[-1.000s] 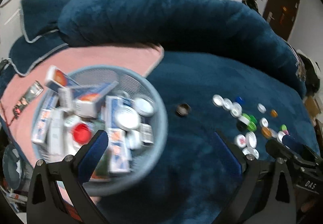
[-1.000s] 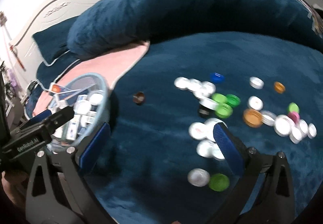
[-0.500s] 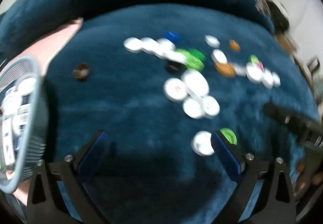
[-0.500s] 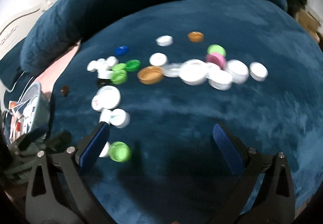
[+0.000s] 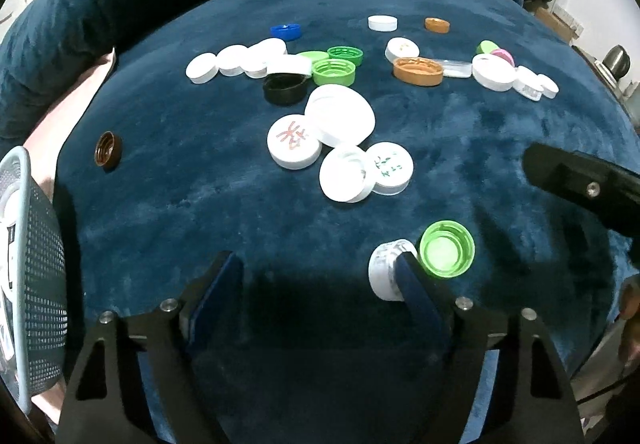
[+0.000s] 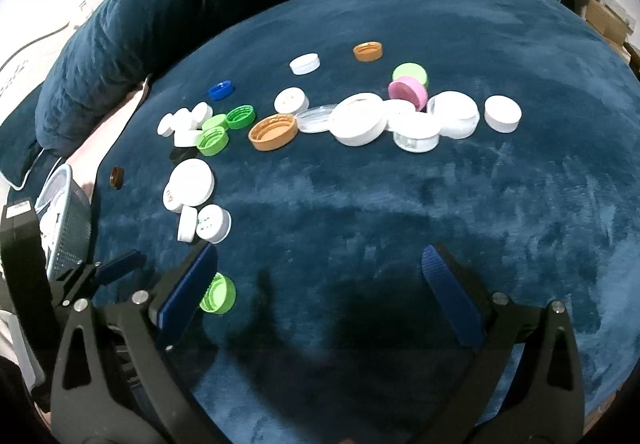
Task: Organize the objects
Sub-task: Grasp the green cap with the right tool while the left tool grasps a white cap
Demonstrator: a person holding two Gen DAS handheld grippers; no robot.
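Both tongs tip steeply down over the blue plush bed [image 5: 168, 203]. The left tongs [image 5: 320, 276] are closing with only blanket in the gap; one blue pad [image 5: 416, 284] stands in front of a small white cap [image 5: 386, 272] that lies outside the gap, just beside an upturned green cap [image 5: 447, 250]. The right tongs [image 6: 320, 276] are spread wide and hold nothing.

At the left edge stands a pale mesh basket [image 5: 36, 272] with white items inside (too cut off to name).

The loose caps lie scattered across the bed: five green ones in the left view, two orange [image 5: 418, 71], one blue [image 5: 285, 31], one pink [image 6: 407, 91], one black [image 5: 285, 88], one brown [image 5: 108, 150] lying apart near the basket, and roughly fifteen white ones, though overlaps make that count unsure.
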